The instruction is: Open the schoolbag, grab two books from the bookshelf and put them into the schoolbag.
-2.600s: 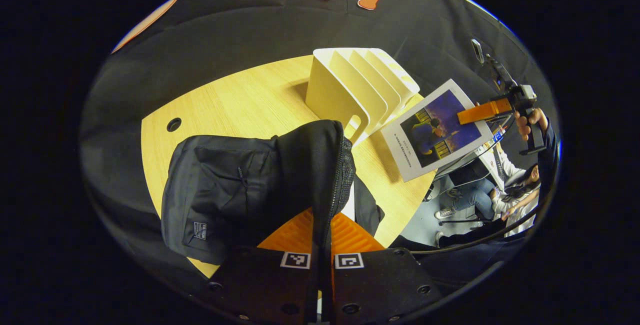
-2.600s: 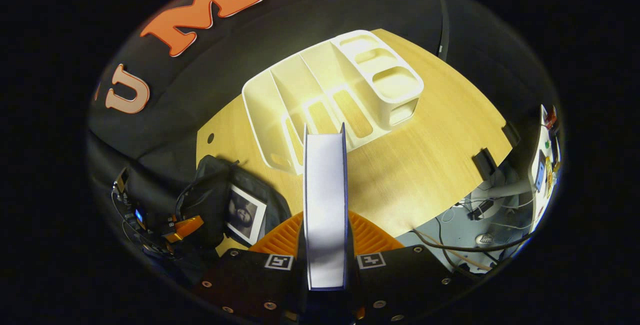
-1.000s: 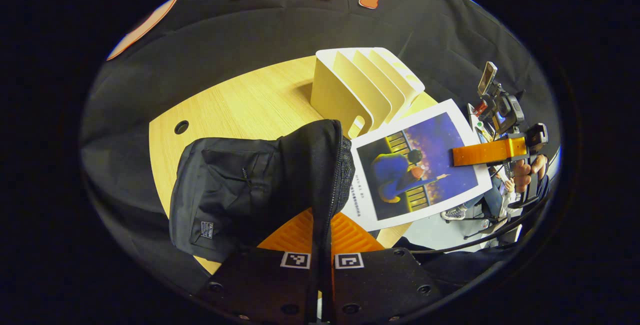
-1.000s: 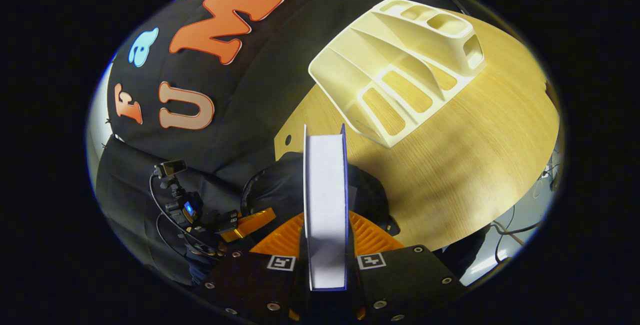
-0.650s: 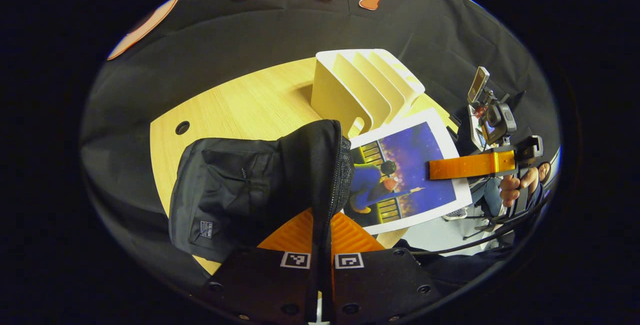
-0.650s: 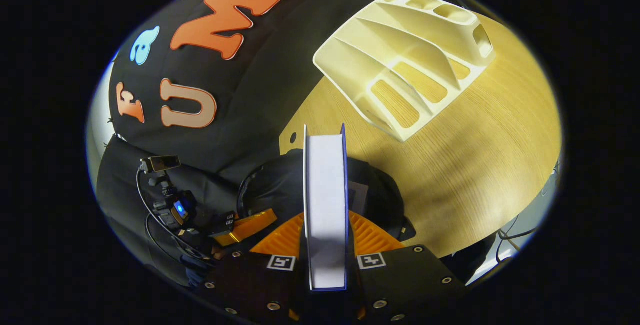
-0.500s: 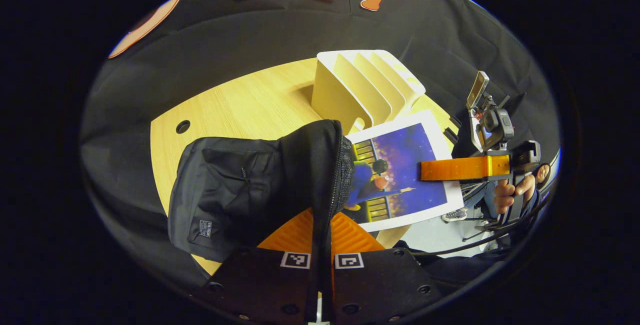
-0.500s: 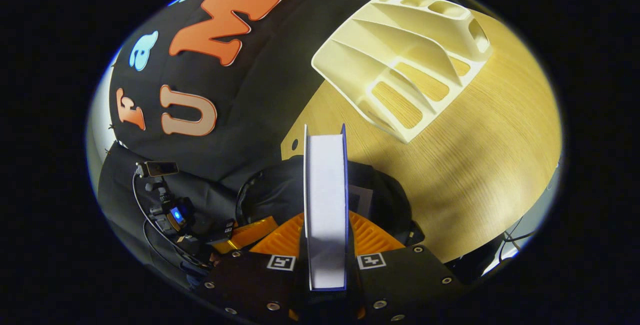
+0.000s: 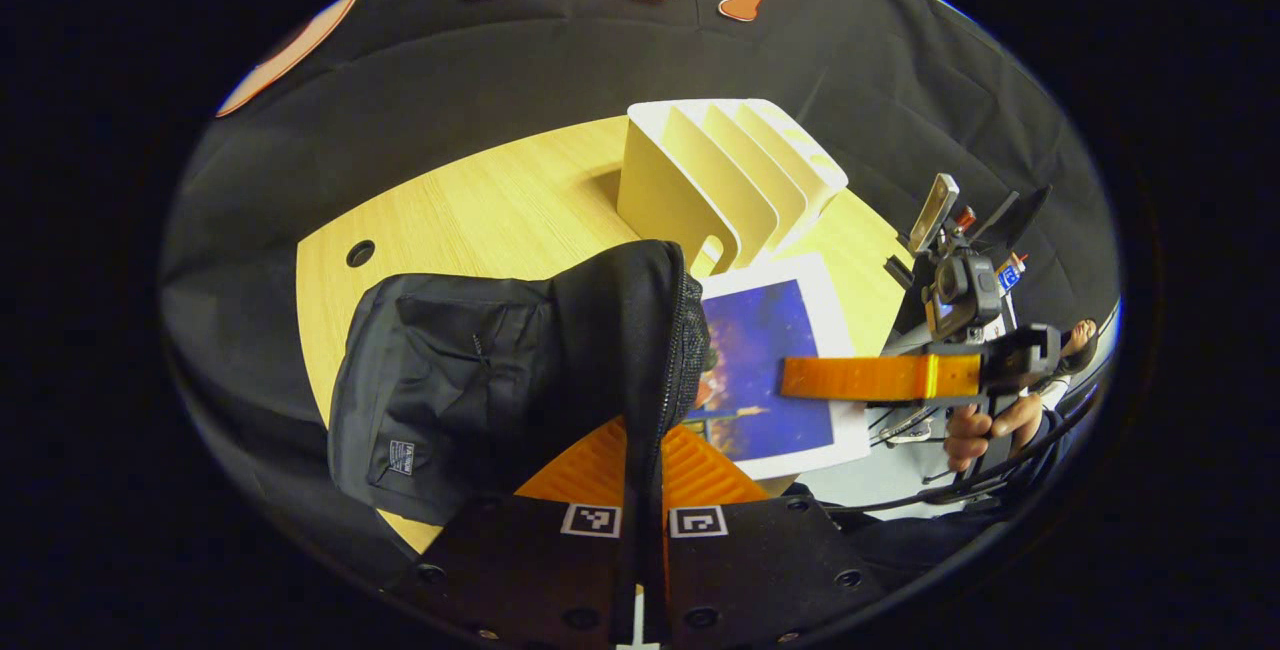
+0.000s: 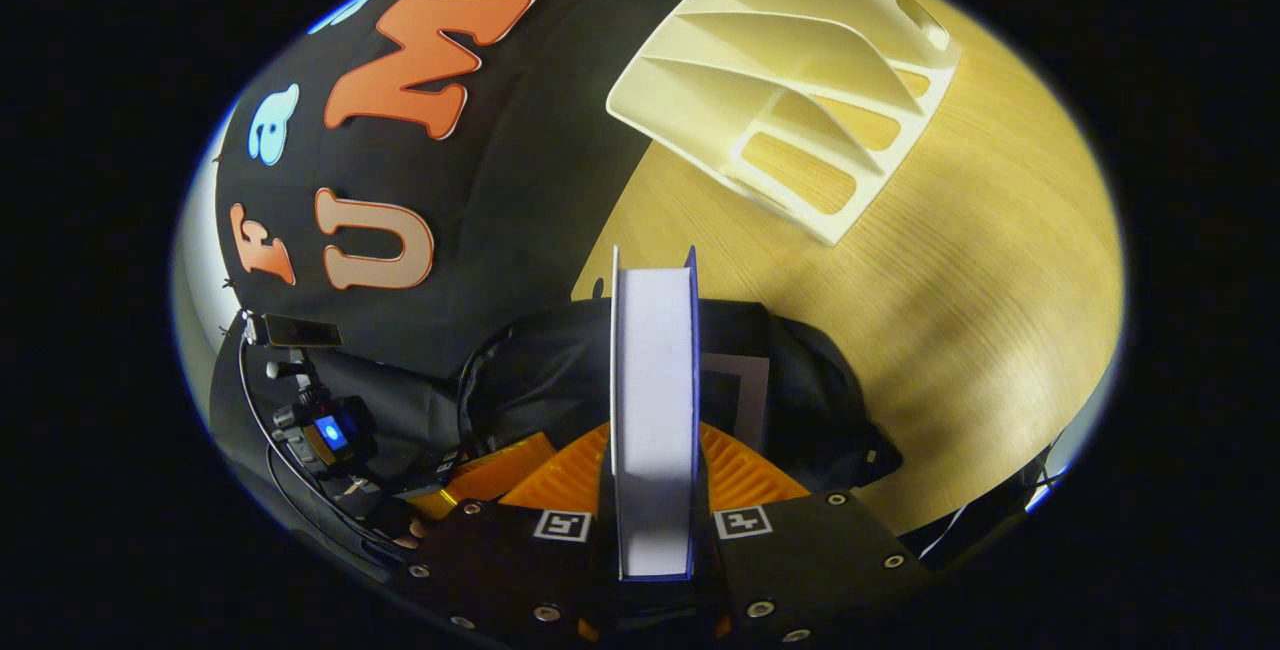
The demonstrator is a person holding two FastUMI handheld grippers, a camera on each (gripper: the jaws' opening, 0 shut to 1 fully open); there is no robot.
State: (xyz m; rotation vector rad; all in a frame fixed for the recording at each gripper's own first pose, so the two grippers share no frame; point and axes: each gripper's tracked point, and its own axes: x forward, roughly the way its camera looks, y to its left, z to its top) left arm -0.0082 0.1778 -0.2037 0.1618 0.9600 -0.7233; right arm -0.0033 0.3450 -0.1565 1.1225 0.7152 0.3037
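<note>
While left gripper (image 9: 640,490) pinches schoolbag (image 9: 480,370) rim at lower centre of left gripper view, holding mouth up, right gripper (image 10: 652,490) is clamped on book (image 10: 652,400), fore-edge at centre of right gripper view, over bag opening. Book cover at centre right of left gripper view, leading edge tucked behind raised rim. Another book (image 10: 735,380) already inside. Bookshelf (image 9: 725,175) upper centre, slots bare. Risk: book corner snags zip edge or rim slips from pinch, mouth collapses, book lands on table (image 9: 480,210).
</note>
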